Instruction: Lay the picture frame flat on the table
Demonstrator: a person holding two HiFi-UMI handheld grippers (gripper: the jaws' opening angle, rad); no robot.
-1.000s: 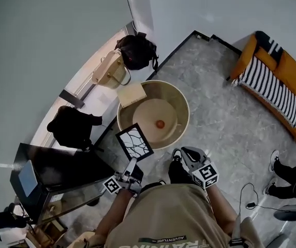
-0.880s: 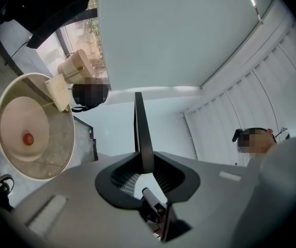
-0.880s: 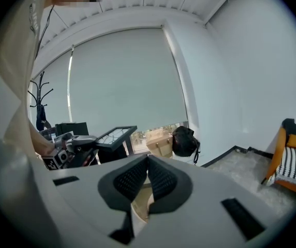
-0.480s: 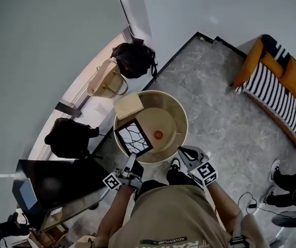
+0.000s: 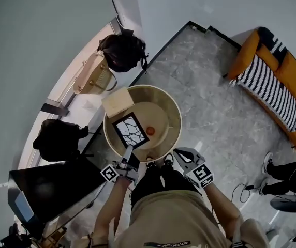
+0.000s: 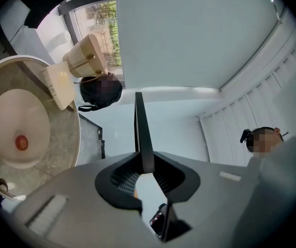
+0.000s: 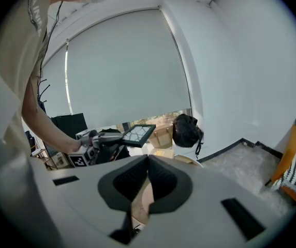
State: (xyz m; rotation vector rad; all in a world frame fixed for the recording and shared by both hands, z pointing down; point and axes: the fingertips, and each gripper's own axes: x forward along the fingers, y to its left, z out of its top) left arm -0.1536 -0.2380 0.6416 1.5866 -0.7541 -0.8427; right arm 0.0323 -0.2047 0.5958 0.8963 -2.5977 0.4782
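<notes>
Your left gripper point(image 6: 143, 165) pinches the picture frame point(image 5: 131, 130) by its near edge. The frame juts straight ahead of the jaws, held over the round table point(image 5: 177, 119). Your right gripper point(image 7: 148, 161) has its jaws pressed together with nothing between them.

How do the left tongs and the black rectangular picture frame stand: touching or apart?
Touching. The left gripper view shows the left tongs shut on the black rectangular picture frame, its thin edge pinched between their pads.

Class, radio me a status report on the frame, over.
Left gripper shut on picture frame, held above round table. Right gripper shut, empty. Small red object on table nearby.
</notes>
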